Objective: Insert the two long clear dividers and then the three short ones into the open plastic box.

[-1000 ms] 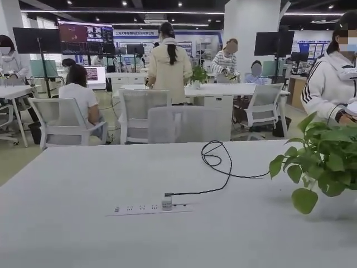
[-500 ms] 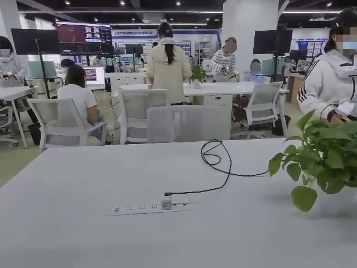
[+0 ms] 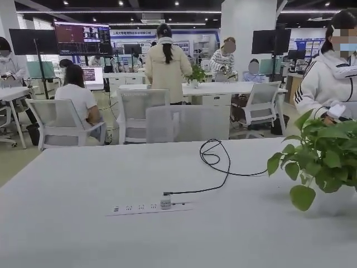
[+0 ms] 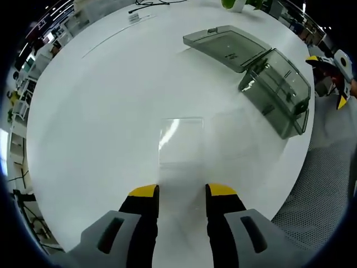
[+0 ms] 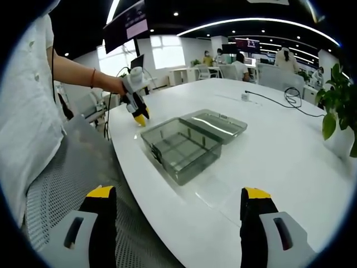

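Note:
The open smoky-clear plastic box (image 4: 273, 92) rests near the table's edge with its lid (image 4: 226, 47) folded flat beside it. Clear dividers (image 4: 181, 139) lie flat on the white table, just ahead of my left gripper (image 4: 182, 192), which is open and holds nothing. In the right gripper view the box (image 5: 181, 148) and lid (image 5: 217, 123) sit ahead of my right gripper (image 5: 178, 194), whose jaws stand wide open and hover over the table's edge. A faint clear sheet (image 5: 220, 192) lies between that gripper and the box. The left gripper (image 5: 136, 109) hangs beyond the box, off the table's edge.
A potted plant (image 3: 321, 162) stands at the table's right. A white power strip (image 3: 148, 208) with a black cable (image 3: 217, 159) lies mid-table. Chairs (image 3: 184, 123) line the far side, with people at desks beyond. The person's mesh chair (image 5: 67, 184) is under the right gripper.

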